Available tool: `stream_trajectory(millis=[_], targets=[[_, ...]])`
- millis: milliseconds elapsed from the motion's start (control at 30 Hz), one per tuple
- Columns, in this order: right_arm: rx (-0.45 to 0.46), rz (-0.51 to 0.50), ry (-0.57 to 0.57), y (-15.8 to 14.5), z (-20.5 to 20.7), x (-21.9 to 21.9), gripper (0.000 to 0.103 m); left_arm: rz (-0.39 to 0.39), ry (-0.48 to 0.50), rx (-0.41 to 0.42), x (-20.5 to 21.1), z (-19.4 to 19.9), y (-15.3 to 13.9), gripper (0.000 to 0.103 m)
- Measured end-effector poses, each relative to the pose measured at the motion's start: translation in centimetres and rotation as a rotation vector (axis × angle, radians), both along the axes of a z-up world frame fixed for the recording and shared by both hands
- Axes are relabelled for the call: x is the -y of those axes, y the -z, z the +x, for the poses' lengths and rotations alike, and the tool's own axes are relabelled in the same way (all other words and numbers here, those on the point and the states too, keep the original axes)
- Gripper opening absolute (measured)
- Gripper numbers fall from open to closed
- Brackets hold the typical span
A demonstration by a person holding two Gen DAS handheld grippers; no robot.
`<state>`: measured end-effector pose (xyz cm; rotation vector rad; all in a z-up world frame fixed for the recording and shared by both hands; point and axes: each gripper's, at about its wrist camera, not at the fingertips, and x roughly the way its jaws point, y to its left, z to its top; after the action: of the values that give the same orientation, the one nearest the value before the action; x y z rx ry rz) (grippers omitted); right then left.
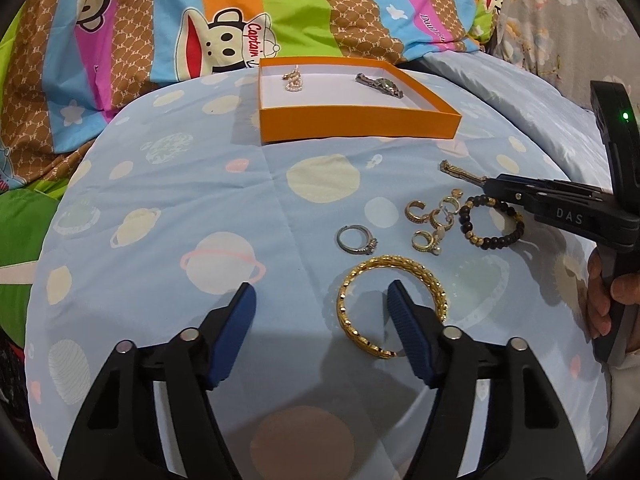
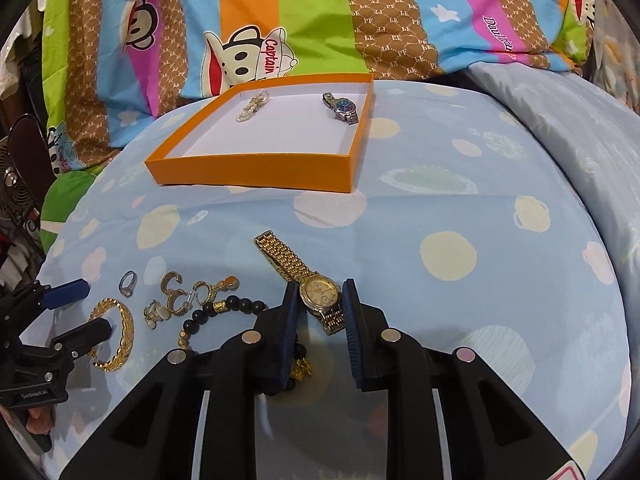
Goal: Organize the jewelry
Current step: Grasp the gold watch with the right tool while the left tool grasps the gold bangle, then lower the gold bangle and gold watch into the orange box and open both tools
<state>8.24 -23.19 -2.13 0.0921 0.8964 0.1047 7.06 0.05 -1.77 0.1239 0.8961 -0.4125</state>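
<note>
An orange box (image 1: pixel 360 123) (image 2: pixel 256 172) with a white floor holds a pearl piece (image 1: pixel 293 78) (image 2: pixel 253 106) and a silver watch (image 1: pixel 380 85) (image 2: pixel 342 108). My right gripper (image 2: pixel 319 300) is shut on a gold watch (image 2: pixel 320 290), whose band (image 1: pixel 460 171) lies on the sheet. My left gripper (image 1: pixel 322 306) is open, its right finger inside a gold bangle (image 1: pixel 384 304) (image 2: pixel 116 332). A silver ring (image 1: pixel 356 240) (image 2: pixel 128 283), gold ear cuffs (image 1: pixel 434 222) (image 2: pixel 180 296) and a black bead bracelet (image 1: pixel 490 220) (image 2: pixel 224 312) lie between.
A light blue planet-print sheet (image 1: pixel 200 208) covers a rounded cushion. A striped monkey-print quilt (image 1: pixel 160 20) rises behind the box. A grey floral fabric (image 1: pixel 568 16) lies at the far right. A fan (image 2: pixel 16 184) stands at the left edge.
</note>
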Motion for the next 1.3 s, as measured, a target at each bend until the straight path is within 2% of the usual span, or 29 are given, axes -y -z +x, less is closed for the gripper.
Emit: stream_trajectory(millis=[233,300,367,467,600,700,933,1067,1300], targets=[[0.0,0.008,-0.001,0.0,0.2,0.0,0.023,-0.006,0.044,0.008,0.8,-0.5,0.0,0.043],[0.001,0.007,-0.002,0.0,0.3,0.0,0.024,-0.011,0.05,0.009,0.9,-0.6,-0.1,0.028],[0.001,0.009,-0.004,0.0,0.3,0.0,0.026,-0.028,0.05,0.002,0.9,-0.6,-0.1,0.023],[0.002,0.004,-0.012,0.0,0.5,-0.3,0.031,-0.05,0.047,-0.009,0.7,-0.4,-0.1,0.006],[0.003,-0.009,-0.015,0.0,0.6,-0.6,0.033,-0.054,0.05,-0.008,0.7,-0.5,-0.2,0.004],[0.003,-0.012,-0.004,-0.1,0.5,-0.5,0.022,-0.055,0.05,-0.003,0.7,-0.6,-0.3,0.004],[0.029,-0.019,0.003,-0.5,-0.2,-0.4,0.021,-0.076,0.04,0.012,0.3,-0.6,-0.7,0.004],[0.064,-0.004,0.014,-1.4,-0.8,-0.2,0.021,-0.089,0.023,0.016,-0.2,-0.5,-1.1,0.004],[0.137,0.031,0.034,-4.7,-1.9,0.3,0.021,-0.138,-0.023,0.025,-1.7,0.5,-3.1,0.004]])
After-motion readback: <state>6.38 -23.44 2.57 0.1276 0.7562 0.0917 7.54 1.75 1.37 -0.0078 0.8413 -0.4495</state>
